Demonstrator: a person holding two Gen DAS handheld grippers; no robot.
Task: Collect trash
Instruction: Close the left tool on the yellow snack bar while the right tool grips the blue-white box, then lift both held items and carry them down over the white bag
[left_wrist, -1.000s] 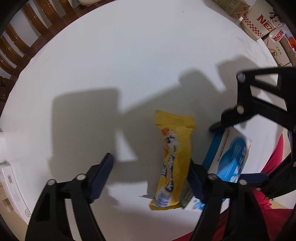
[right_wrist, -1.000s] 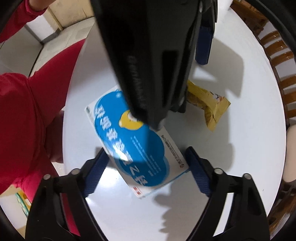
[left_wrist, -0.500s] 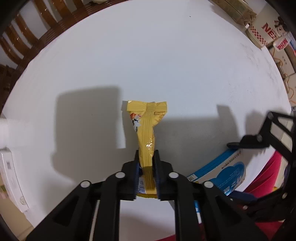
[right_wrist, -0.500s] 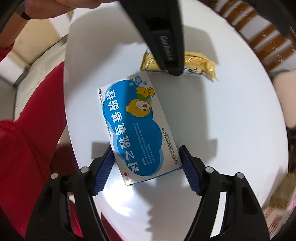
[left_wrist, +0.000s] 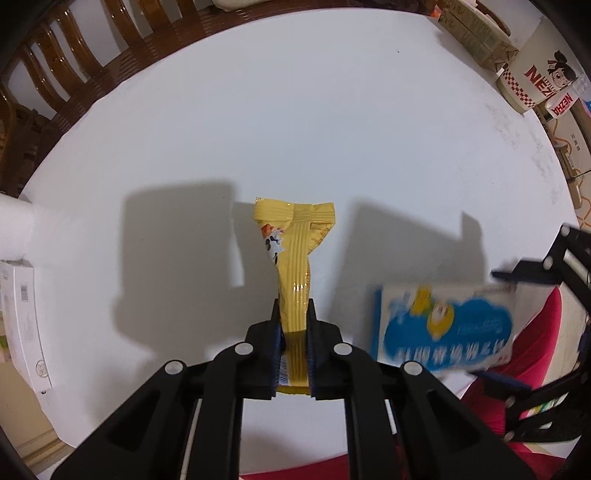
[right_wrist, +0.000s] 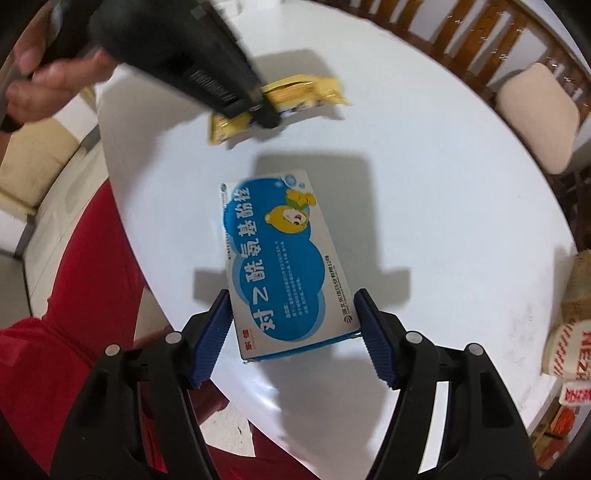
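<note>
My left gripper (left_wrist: 292, 325) is shut on a yellow snack wrapper (left_wrist: 295, 258) and holds it a little above the white round table (left_wrist: 258, 129). The wrapper also shows in the right wrist view (right_wrist: 295, 92), under the left gripper's body (right_wrist: 177, 55). My right gripper (right_wrist: 293, 325) is shut on a blue and white medicine box (right_wrist: 284, 258) with a cartoon bear, lifted off the table. The box also shows blurred in the left wrist view (left_wrist: 443, 328).
Wooden chairs (left_wrist: 55, 66) ring the table's far side. Paper cups marked NEZHA (left_wrist: 535, 81) and a carton (left_wrist: 476, 33) stand at the far right. A white box (left_wrist: 22, 317) lies at the left edge. A red-clothed person (right_wrist: 74, 332) is close by.
The left gripper closed on the yellow wrapper and raised it. The right gripper closed on the blue box and lifted it off the table, turning it.
</note>
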